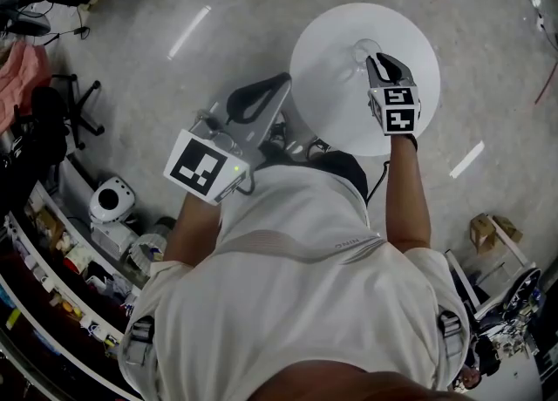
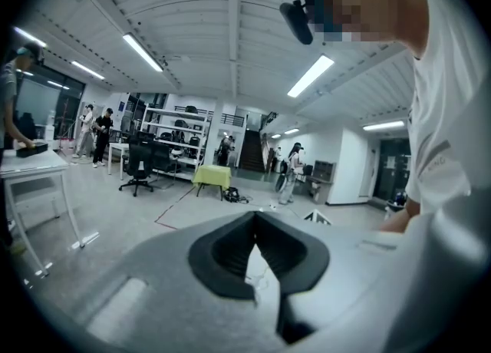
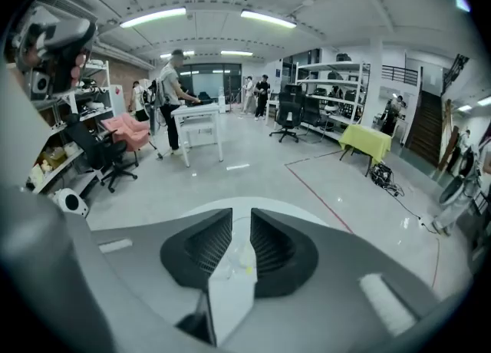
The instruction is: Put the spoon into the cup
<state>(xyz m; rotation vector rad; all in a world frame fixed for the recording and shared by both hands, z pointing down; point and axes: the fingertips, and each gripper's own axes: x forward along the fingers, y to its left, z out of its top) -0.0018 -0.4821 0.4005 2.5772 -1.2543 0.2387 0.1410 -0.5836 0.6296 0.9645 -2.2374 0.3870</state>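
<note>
A round white table point(image 1: 331, 94) stands ahead of me, and a small clear cup point(image 1: 364, 47) sits near its far middle. My right gripper point(image 1: 380, 64) hovers over the table right beside the cup. In the right gripper view its jaws point(image 3: 240, 215) stand close and parallel, with a thin translucent piece, seemingly the clear spoon point(image 3: 239, 259), pinched in the narrow gap. My left gripper point(image 1: 261, 94) hangs off the table's left edge over the floor. It is shut point(image 2: 255, 215) and empty.
Left of me are a black office chair point(image 1: 70, 103), a white round device point(image 1: 109, 200) and cluttered shelves point(image 1: 52, 268). A cardboard box point(image 1: 485, 230) lies on the floor at right. Desks, chairs and several people stand far off in the hall point(image 3: 180, 83).
</note>
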